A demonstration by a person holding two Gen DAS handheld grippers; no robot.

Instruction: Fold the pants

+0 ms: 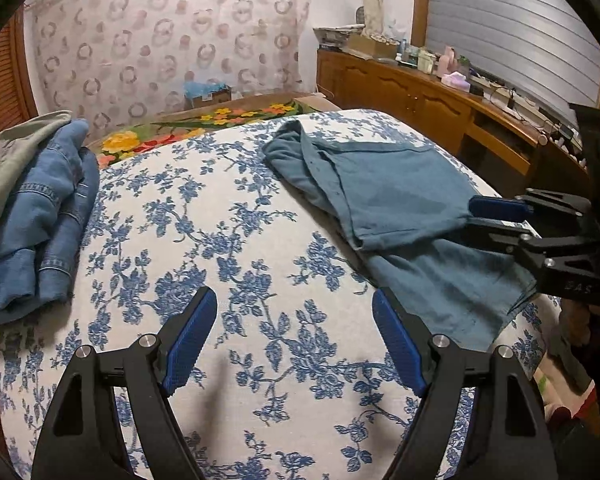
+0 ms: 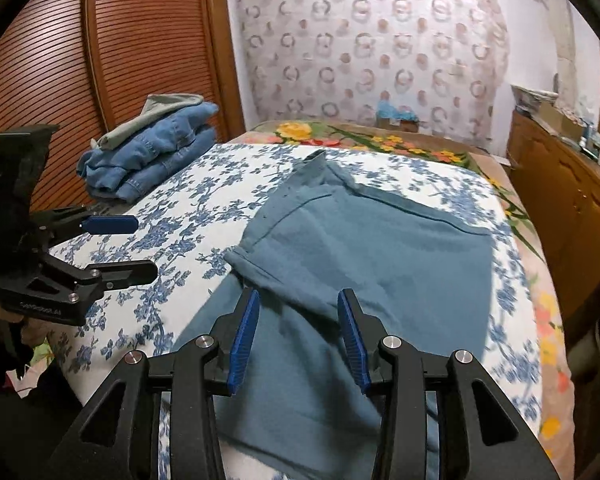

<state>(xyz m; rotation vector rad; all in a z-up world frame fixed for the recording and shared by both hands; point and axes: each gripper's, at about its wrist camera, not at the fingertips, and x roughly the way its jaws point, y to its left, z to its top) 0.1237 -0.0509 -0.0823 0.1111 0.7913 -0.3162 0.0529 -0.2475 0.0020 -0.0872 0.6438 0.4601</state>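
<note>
While spread over the bed: teal pants [image 2: 364, 248] lying flat on the blue-and-white floral bedspread [image 1: 236, 248], folded over once, upper layer ending in a hemmed edge across the lower layer.

Pants, position: on the right part of the bedspread in the left wrist view; straight ahead in the right wrist view, lower layer running down toward the near edge of the bed.

Right gripper [image 2: 298, 336]: hovering over the pants near the hemmed fold edge, jaws partly parted, blue pads [image 2: 244, 340] apart with only cloth seen below; not pinching anything, released. From the left wrist view, seen at the right edge [image 1: 488, 220], fingertips over the folded layer's border.

Left gripper [image 1: 294, 340]: spread wide above bare bedspread, beside the pants and not touching them, nothing between the pads [image 1: 190, 344]; released. From the right wrist view, visible at the left [image 2: 128, 248], held by a hand [image 2: 24, 324], over the floral cloth, well clear of the pants.

Stack of clothes [image 1: 36, 216]: folded denim pieces with a grey-green garment on top, at the far left side of the bed, well apart from the pants.

Flowered blanket [image 2: 380, 136]: yellow and orange blooms, showing beyond the bedspread at the far end.

Wooden slatted doors [image 2: 112, 60]: behind the stack.

Wooden sideboard [image 1: 420, 96]: along the right, cluttered with small items.

Patterned curtain [image 2: 372, 40]: ring motifs, on the far wall.
</note>
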